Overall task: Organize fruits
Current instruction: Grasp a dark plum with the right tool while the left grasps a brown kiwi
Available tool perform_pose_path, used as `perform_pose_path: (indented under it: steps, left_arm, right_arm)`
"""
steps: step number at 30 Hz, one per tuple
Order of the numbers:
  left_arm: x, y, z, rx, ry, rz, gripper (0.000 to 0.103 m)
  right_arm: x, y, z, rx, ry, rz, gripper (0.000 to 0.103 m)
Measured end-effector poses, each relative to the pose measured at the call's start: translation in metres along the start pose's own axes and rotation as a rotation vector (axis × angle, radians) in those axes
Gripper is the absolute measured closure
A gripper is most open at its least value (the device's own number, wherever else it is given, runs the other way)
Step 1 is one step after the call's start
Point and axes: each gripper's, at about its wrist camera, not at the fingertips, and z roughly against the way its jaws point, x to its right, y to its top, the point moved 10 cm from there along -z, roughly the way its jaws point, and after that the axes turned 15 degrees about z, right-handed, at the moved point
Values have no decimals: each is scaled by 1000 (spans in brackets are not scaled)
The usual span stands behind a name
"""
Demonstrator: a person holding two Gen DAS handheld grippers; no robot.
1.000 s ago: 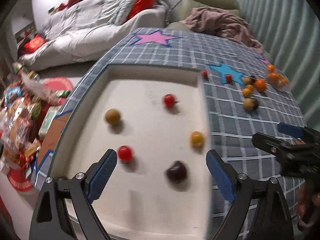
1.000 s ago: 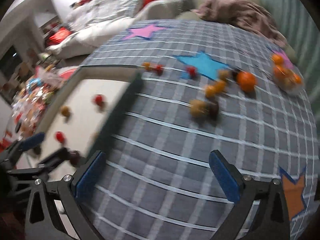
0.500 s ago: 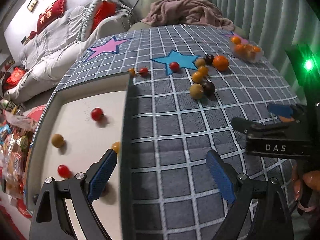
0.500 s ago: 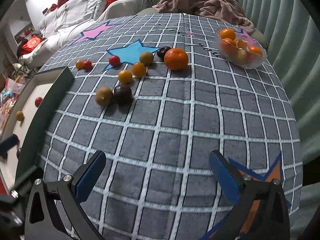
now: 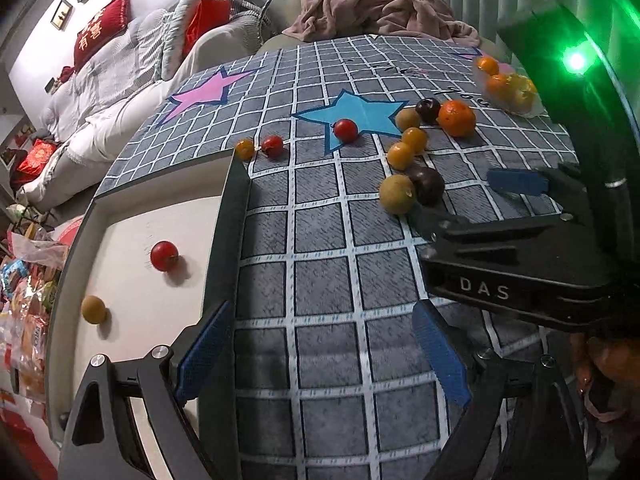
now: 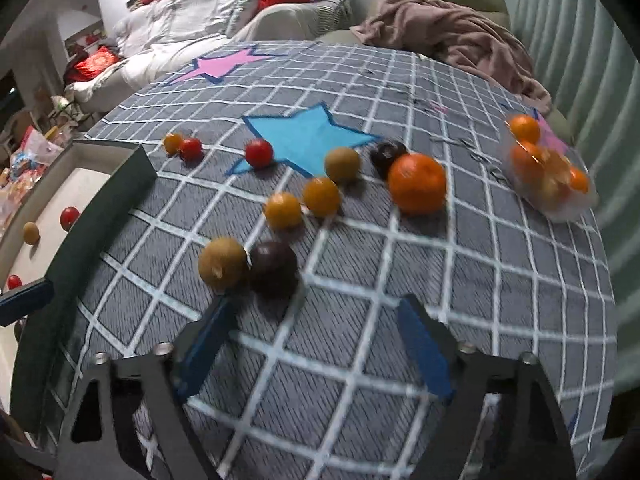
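Several small fruits lie on the grey checked cloth: a tan fruit (image 6: 222, 264) touching a dark plum (image 6: 274, 267), two yellow-orange fruits (image 6: 283, 211), a large orange (image 6: 417, 183), red tomatoes (image 6: 259, 153). My right gripper (image 6: 314, 344) is open and empty, just short of the tan fruit and plum; it also shows in the left wrist view (image 5: 472, 200). My left gripper (image 5: 320, 352) is open and empty over the cloth, beside the tray's dark wall (image 5: 230, 216). The white tray holds a red tomato (image 5: 164, 255) and a tan fruit (image 5: 93, 309).
A clear bag of oranges (image 6: 548, 168) lies at the far right. A pink blanket (image 6: 452, 40) and sofa with cushions sit beyond the table. Snack packets (image 5: 20, 300) clutter the floor at the left.
Both grippers have swung right, away from the tray and toward the loose fruits. The right gripper has moved close to the tan fruit and dark plum. Both stay open.
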Motion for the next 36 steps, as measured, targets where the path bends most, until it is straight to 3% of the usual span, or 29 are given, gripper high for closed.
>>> perform_pose_path:
  steps: [6, 8, 9, 19, 21, 23, 25, 27, 36]
  left_arm:
    - [6, 11, -14, -9, 5, -3, 12]
    - [9, 17, -18, -9, 3, -6, 12]
    - [11, 19, -20, -8, 3, -9, 12]
    - [24, 49, -43, -1, -13, -15, 12]
    - [25, 52, -49, -13, -22, -4, 27]
    - [27, 55, -52, -26, -47, 21, 32]
    - [30, 58, -53, -34, -78, 37, 50]
    - [36, 59, -53, -43, -106, 36, 74]
    - [34, 40, -40, -43, -140, 28, 77]
  right_arm:
    - [-1, 13, -3, 44, 44, 8, 52]
    - [-3, 15, -1, 63, 88, 8, 74]
    - [-3, 16, 0, 67, 89, 8, 76]
    - [38, -14, 14, 72, 97, -140, 76]
    - [42, -19, 16, 70, 98, -152, 76]
    - [43, -25, 18, 67, 96, -154, 76]
    - [42, -29, 20, 68, 96, -155, 76]
    - [42, -31, 23, 69, 101, -161, 76]
    - [32, -46, 38, 79, 123, -178, 76]
